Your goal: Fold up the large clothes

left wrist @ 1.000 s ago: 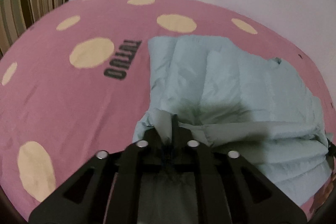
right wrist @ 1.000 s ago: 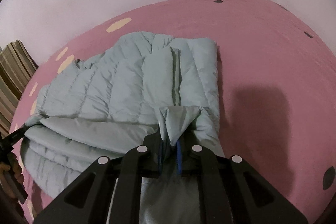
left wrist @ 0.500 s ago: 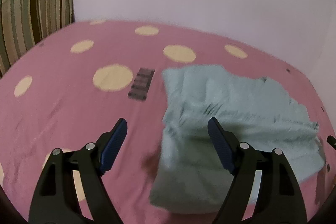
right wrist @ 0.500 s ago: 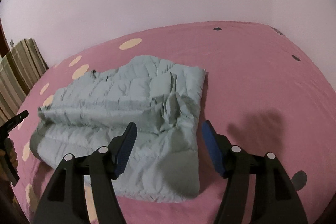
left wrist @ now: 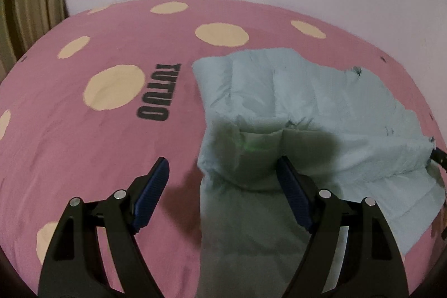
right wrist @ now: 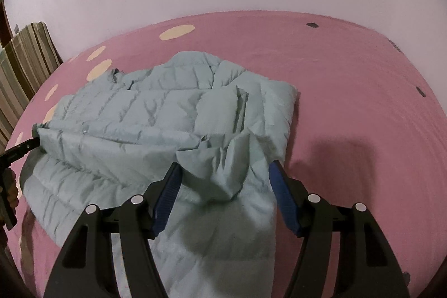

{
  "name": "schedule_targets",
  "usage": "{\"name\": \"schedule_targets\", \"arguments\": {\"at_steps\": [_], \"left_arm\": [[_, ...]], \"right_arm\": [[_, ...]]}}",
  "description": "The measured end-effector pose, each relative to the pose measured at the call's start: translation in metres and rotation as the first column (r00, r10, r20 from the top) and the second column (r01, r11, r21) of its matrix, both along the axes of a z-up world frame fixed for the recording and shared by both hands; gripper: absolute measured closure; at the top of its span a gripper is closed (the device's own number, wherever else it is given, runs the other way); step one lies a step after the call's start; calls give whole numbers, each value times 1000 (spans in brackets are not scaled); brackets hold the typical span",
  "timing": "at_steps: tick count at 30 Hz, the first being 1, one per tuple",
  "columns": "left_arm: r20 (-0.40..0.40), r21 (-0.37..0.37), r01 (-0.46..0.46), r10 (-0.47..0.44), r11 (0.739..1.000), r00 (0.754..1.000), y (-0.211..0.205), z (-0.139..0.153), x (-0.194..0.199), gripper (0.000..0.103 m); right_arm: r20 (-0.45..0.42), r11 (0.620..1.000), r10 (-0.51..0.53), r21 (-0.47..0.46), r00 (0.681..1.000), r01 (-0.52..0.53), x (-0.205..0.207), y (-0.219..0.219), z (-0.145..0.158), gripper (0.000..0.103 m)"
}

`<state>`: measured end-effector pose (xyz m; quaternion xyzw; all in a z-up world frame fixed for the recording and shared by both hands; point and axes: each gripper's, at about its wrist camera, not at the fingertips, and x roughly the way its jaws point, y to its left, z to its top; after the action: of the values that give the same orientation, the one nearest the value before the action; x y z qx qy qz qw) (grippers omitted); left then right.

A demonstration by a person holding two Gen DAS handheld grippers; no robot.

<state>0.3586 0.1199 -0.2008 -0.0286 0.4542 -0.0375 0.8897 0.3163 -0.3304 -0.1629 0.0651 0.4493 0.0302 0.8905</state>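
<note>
Jacket (right wrist: 156, 113), pale blue and folded, lies mid-bed (right wrist: 349, 80). Left gripper (left wrist: 222, 172) and right gripper (right wrist: 225, 175) have just been opening; both gape over its near edge, pads gripping nothing.

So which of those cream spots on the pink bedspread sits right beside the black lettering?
The large oval spot just left of the black lettering in the left wrist view; the other cream spots lie farther off, toward the wall or the sheet's near edge.

left tool (left wrist: 222, 162): black frame, blue ribbed pads, silver screws | right tool (right wrist: 225, 166): same
</note>
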Motion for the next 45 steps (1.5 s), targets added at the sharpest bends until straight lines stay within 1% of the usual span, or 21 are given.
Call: {"name": "schedule_targets", "arguments": {"at_steps": [2,3,4,5,6,7,8,9,10,11,12,15,17,19,22,26,29,32,35,40,45], "left_arm": [[-25,-19,27,-27,999,999,0,-5,10,24],[-37,-26,38,-39,999,999,0,-8,13,26],[-51,-33,53,-55,998,997,0,-10,17,29],[-59,-39,64,-67,997,996,-1,-12,19,42],[-70,-47,82,-85,995,994,-3,-14,21,54],[-76,-49,96,-100,994,992,-4,-16,21,59],[-70,-46,115,-118,992,991,-7,-16,19,67],[-63,-29,126,-127,992,990,-10,-16,18,74],[-57,-15,132,-132,991,990,-12,-15,17,77],[-47,-3,138,-138,990,989,-15,-13,15,84],[-39,1,138,-138,990,990,-16,-12,13,89],[-11,26,126,-126,992,992,-19,-3,6,95],[13,47,116,-116,992,993,-21,4,-1,97],[30,62,104,-106,993,994,-22,12,-8,97],[57,104,100,-106,990,993,-26,19,-19,97],[70,91,86,-92,992,993,-24,29,-21,97],[111,79,76,-84,994,990,-22,46,-25,98],[154,87,67,-79,994,985,-25,67,-23,99],[177,92,55,-70,994,982,-30,82,-11,99],[194,104,21,-41,994,980,-40,100,32,99],[177,120,-15,-7,993,984,-49,101,84,100]], "right_arm": [[-15,1000,18,16,1000,-17,6,-1,-4,39],[-21,1000,26,19,999,-25,8,-1,-6,39],[-25,999,32,17,999,-31,9,0,-7,39],[-27,999,38,9,999,-37,10,1,-9,39],[-27,999,41,-3,999,-41,11,3,-10,46],[-31,999,46,-11,998,-46,11,5,-11,51],[-31,999,48,-15,998,-48,11,6,-12,59],[-31,999,50,-18,998,-51,11,7,-14,63],[-28,998,53,-17,998,-53,9,9,-15,71],[-21,998,52,-19,998,-52,7,11,-15,75],[-13,998,50,-23,999,-50,5,12,-14,80],[24,999,43,-34,999,-42,-5,16,-7,88],[53,998,39,-41,998,-36,-14,18,1,92],[83,999,34,-36,996,-31,-22,17,10,93],[114,999,29,-28,993,-26,-27,18,20,94],[157,999,28,-27,987,-24,-32,20,36,95],[189,999,26,-25,982,-21,-32,19,49,95],[219,1000,17,-23,976,-13,-28,18,62,95],[236,1000,8,-28,972,-1,-15,16,71,95],[255,999,-23,-24,967,30,23,14,86,95],[235,998,-60,2,970,62,72,7,86,95]]}}
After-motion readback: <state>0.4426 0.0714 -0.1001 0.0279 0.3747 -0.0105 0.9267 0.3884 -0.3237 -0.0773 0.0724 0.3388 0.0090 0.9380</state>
